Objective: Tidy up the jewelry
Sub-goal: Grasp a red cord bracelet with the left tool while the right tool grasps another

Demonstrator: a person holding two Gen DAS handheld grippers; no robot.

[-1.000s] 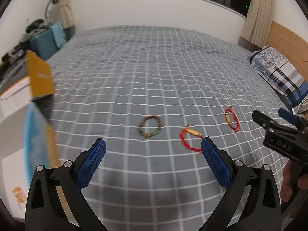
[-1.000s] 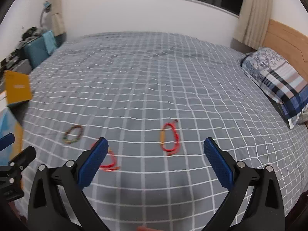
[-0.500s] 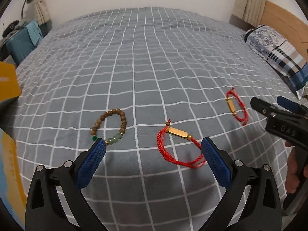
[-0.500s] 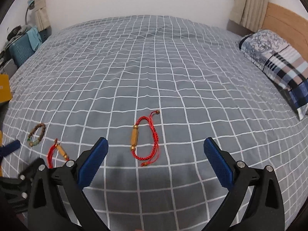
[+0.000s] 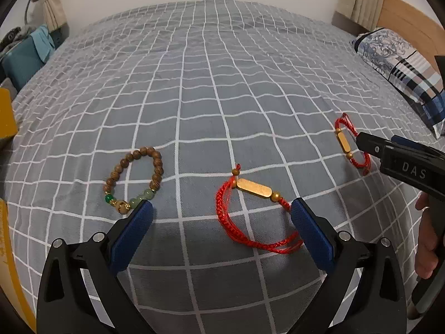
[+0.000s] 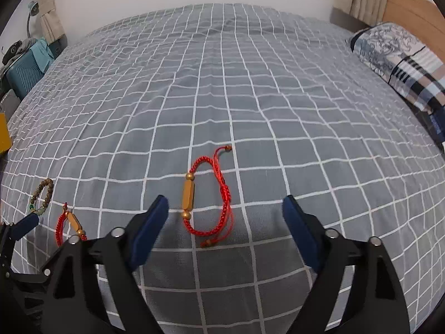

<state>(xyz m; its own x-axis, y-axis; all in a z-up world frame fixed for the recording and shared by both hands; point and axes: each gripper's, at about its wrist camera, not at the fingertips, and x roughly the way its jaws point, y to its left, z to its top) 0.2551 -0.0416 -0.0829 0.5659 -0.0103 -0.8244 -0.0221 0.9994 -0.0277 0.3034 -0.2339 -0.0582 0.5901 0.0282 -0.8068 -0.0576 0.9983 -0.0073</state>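
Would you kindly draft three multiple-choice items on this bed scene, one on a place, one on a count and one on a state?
1. Where does the wooden bead bracelet lie among the three bracelets, seen from the left wrist camera?
A. Leftmost
B. Middle
C. Rightmost

2. How many red cord bracelets lie on the bedspread?
A. One
B. Two
C. Three

3. What is the right gripper doing?
A. Clamped on a bracelet
C. Lifting a pillow
B. Jaws apart, nothing gripped

Answers:
1 A: the beads sit left of both red bracelets.
2 B: one red bracelet lies between the left gripper's fingers, another lies by the right gripper.
3 B: its jaws have just been closing, yet the pads stand clear of the bracelet between them.
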